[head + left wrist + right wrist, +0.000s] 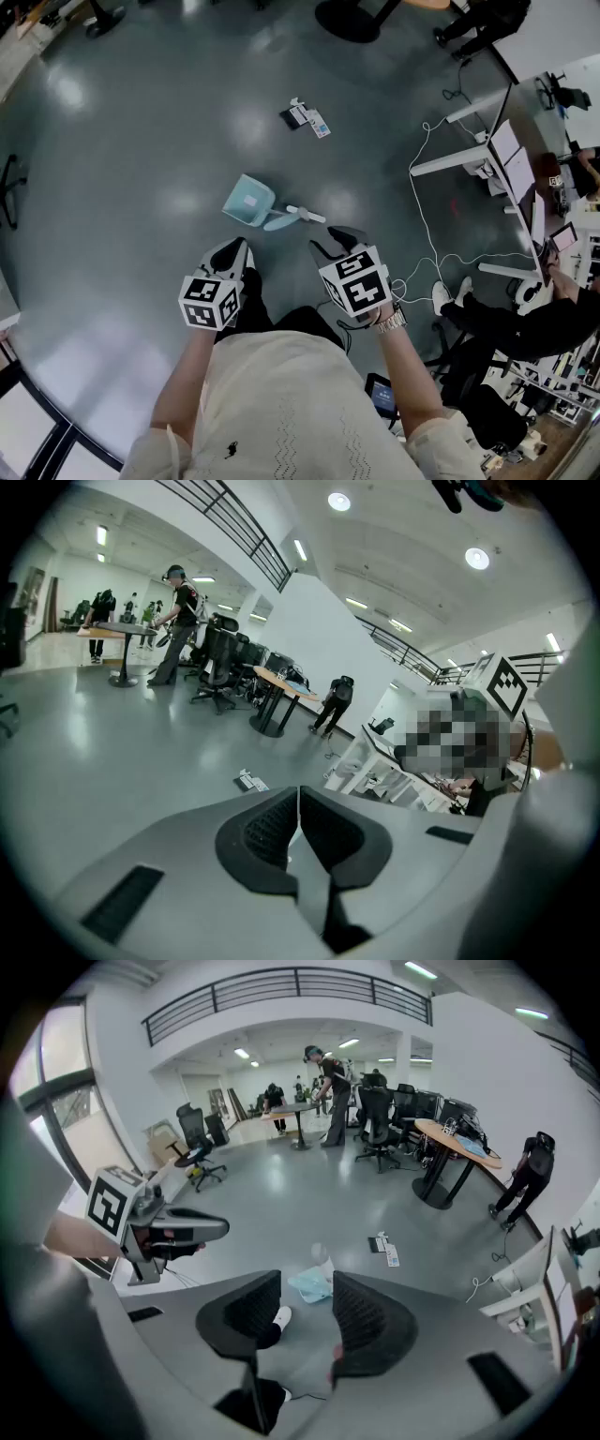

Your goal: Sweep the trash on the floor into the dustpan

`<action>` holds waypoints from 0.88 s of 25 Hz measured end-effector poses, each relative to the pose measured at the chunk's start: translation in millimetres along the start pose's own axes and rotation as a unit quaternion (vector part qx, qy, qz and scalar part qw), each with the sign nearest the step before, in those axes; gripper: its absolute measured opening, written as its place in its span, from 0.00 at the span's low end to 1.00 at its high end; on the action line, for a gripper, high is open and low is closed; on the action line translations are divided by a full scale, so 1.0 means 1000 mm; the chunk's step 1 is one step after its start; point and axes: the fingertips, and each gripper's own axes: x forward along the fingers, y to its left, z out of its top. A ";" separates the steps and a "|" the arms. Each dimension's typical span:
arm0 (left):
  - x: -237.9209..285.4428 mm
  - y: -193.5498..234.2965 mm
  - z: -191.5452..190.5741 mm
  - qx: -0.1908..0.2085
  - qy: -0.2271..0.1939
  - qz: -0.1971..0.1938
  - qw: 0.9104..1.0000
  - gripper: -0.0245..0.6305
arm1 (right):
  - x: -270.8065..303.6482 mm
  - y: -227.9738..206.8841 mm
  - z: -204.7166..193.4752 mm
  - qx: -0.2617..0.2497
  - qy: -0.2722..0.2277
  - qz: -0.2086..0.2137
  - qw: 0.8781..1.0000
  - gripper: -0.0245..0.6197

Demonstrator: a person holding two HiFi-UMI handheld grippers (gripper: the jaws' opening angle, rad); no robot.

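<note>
— What are you holding?
— Nothing. Your left gripper (238, 247) is closed and empty; your right gripper (339, 236) stands open. The dustpan (249, 200) lies on the floor (141, 141) just ahead, the trash (307, 118) farther beyond.

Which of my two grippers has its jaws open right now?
The right gripper: its jaws stand apart, holding nothing, while the left gripper has its jaws pressed together.
</note>
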 end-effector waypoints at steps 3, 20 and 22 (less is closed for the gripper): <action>0.020 0.037 0.030 0.012 0.001 -0.010 1.000 0.06 | 0.036 -0.005 0.028 -0.040 0.024 -0.032 0.998 0.29; 0.070 0.064 0.047 0.002 0.039 -0.055 0.998 0.06 | 0.132 -0.031 0.018 -0.071 0.200 -0.077 0.974 0.29; 0.070 0.066 0.047 0.004 0.039 -0.054 0.998 0.06 | 0.137 -0.030 0.014 -0.070 0.210 -0.072 0.972 0.29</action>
